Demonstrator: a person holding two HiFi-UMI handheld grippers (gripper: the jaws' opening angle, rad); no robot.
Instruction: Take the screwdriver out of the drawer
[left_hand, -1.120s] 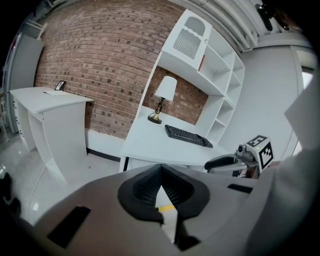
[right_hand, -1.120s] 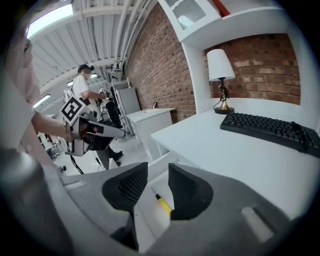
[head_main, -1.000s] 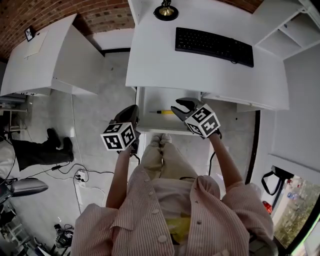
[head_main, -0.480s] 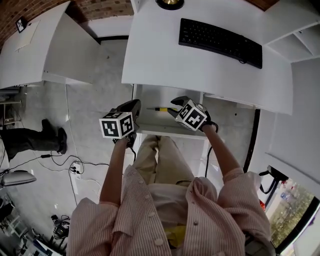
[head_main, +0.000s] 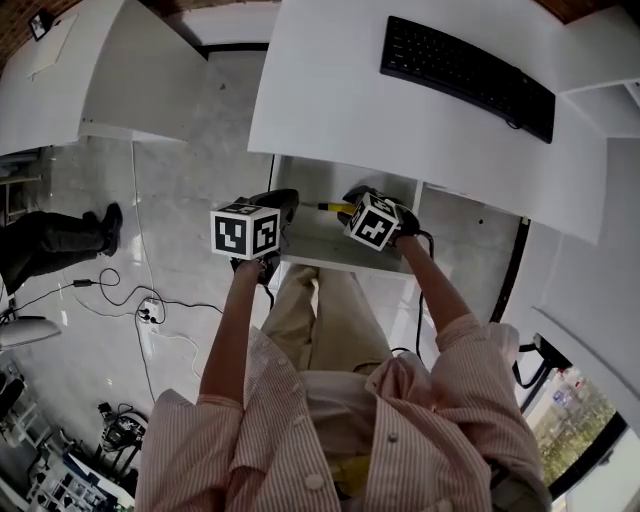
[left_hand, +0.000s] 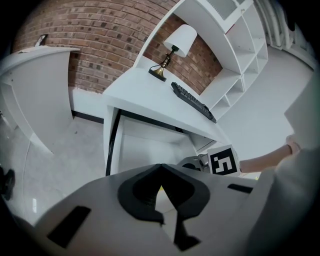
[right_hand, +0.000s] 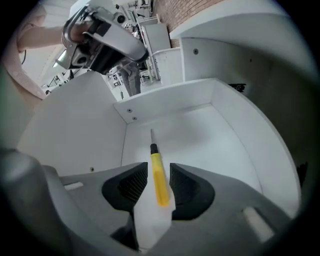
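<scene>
Screwdriver with a yellow handle lies flat on the floor of the open white drawer, with its metal tip pointing at the drawer's far corner. The right claw is down inside the drawer. Its jaws are narrowly apart, one on each side of the handle. Thin gaps show on both sides, so there is no clear squeeze on it yet. The handle's end sits between the ribbed pads.

The left claw has its tips together with nothing between them. In the head view it is in the air near the drawer's left front corner, just beside the right claw. I cannot tell whether it touches the drawer edge.

The drawer is pulled out from under a white counter. A black keyboard is on the counter top, and a lamp with a white shade stands at the counter's far end by a brick wall. The person sits facing the drawer, in a striped shirt.
</scene>
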